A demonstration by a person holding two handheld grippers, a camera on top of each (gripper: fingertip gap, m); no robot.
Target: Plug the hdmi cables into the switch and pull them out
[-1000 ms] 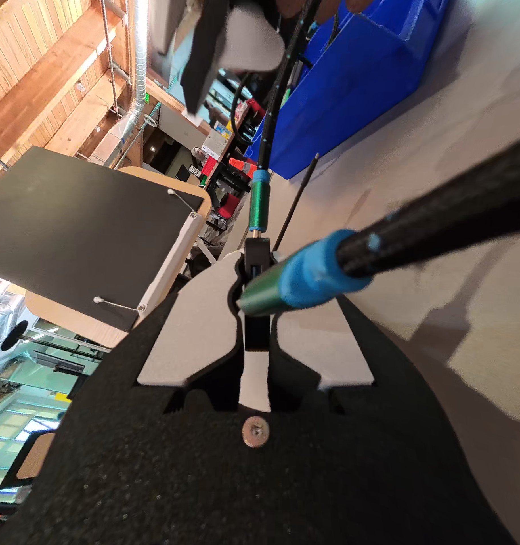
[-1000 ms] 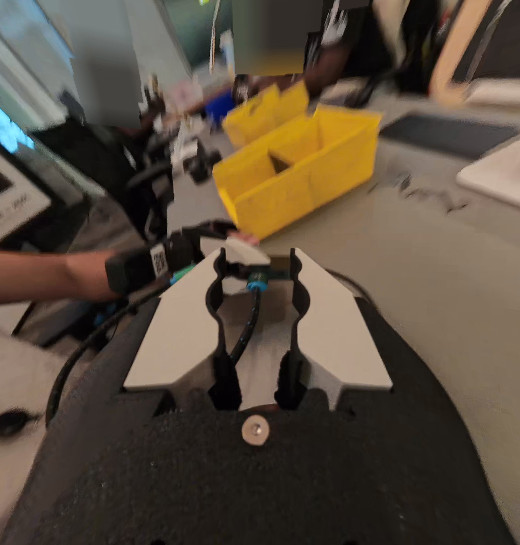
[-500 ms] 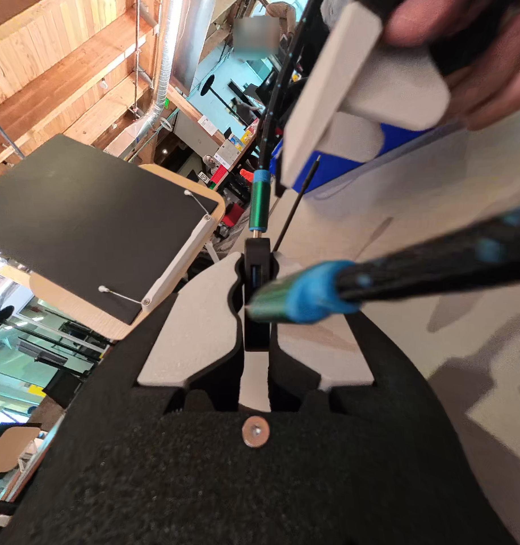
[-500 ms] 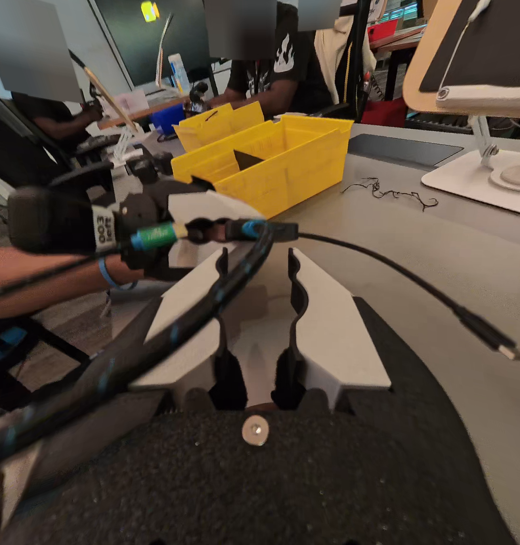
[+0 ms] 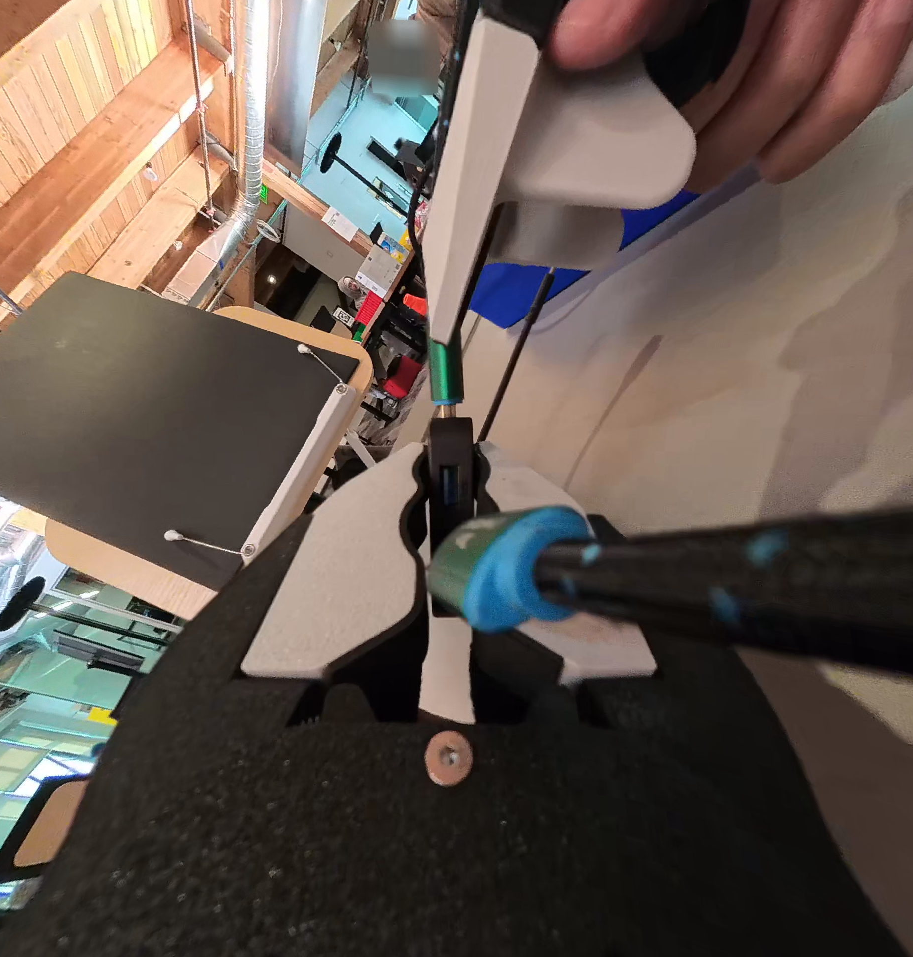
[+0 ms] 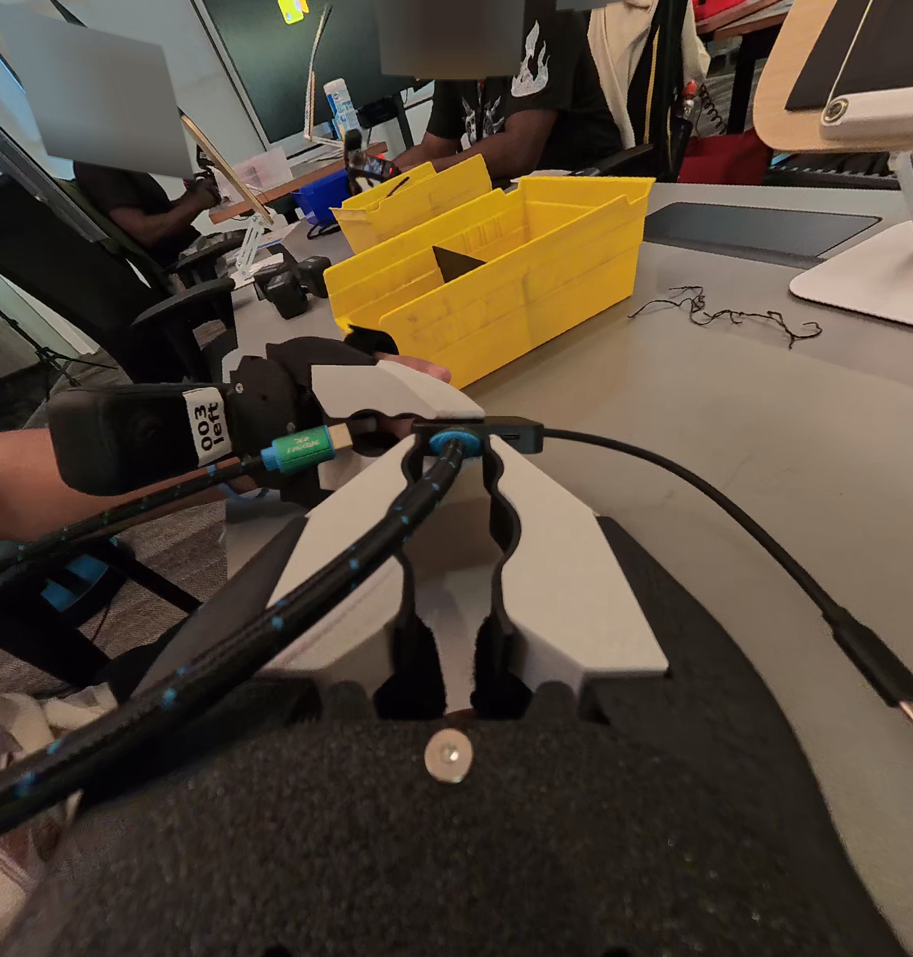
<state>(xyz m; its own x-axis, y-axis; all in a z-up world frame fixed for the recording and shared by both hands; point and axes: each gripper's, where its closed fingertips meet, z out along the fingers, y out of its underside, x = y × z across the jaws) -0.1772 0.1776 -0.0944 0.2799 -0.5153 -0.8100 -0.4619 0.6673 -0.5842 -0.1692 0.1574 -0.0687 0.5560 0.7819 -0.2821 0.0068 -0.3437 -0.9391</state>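
We lose the near green plug (image 5: 501,564) to blur. Our right gripper's fingers (image 6: 547,544) hide the far plug's (image 6: 452,444) seating in the switch (image 6: 511,432). The cable (image 6: 133,694) runs off frame.

Grey table (image 6: 703,440) carries a yellow bin (image 6: 496,290) at the back. A tangle of black thread (image 6: 723,310) lies right of it, and a white stand base (image 6: 868,290) sits far right.
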